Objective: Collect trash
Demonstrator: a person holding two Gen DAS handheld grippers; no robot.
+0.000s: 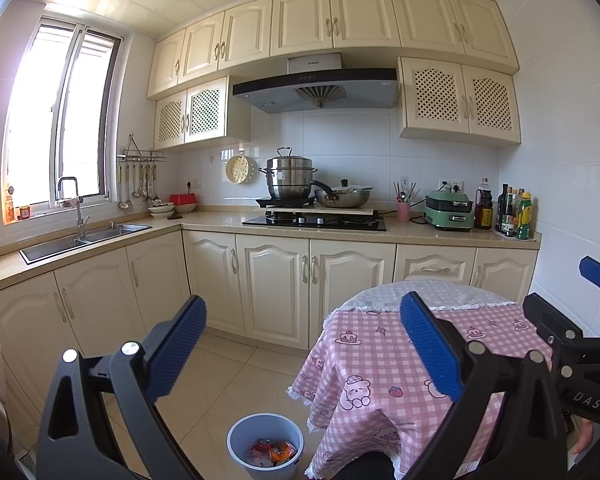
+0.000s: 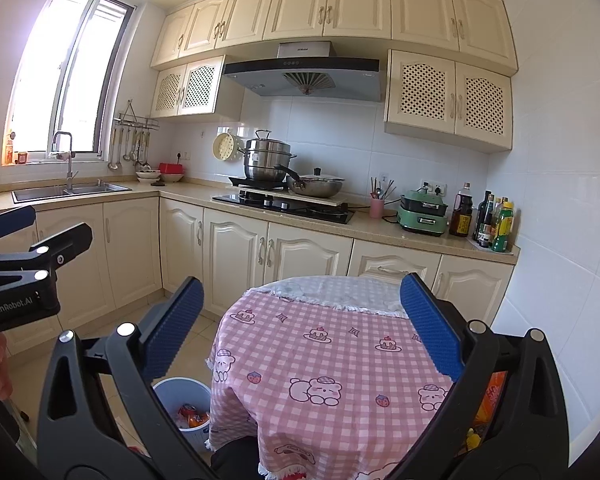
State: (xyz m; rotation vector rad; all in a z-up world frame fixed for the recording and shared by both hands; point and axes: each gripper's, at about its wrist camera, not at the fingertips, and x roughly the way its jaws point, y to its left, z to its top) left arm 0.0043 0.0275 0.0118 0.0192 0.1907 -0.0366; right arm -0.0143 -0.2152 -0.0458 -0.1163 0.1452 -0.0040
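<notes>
A small blue-grey trash bin (image 1: 265,442) stands on the floor left of the round table and holds red and orange wrappers (image 1: 274,451). It also shows in the right wrist view (image 2: 184,404). My left gripper (image 1: 304,344) is open and empty, held above the bin and the table edge. My right gripper (image 2: 302,328) is open and empty above the table with the pink checked cloth (image 2: 324,356). An orange packet (image 2: 494,396) shows at the table's right, mostly hidden behind my right finger.
Cream kitchen cabinets (image 1: 276,284) run along the back with a stove (image 1: 316,222), pots, a sink (image 1: 84,236) and bottles (image 1: 514,212) on the counter. The tiled floor (image 1: 228,380) lies between table and cabinets. The right gripper shows at the left wrist view's right edge (image 1: 572,344).
</notes>
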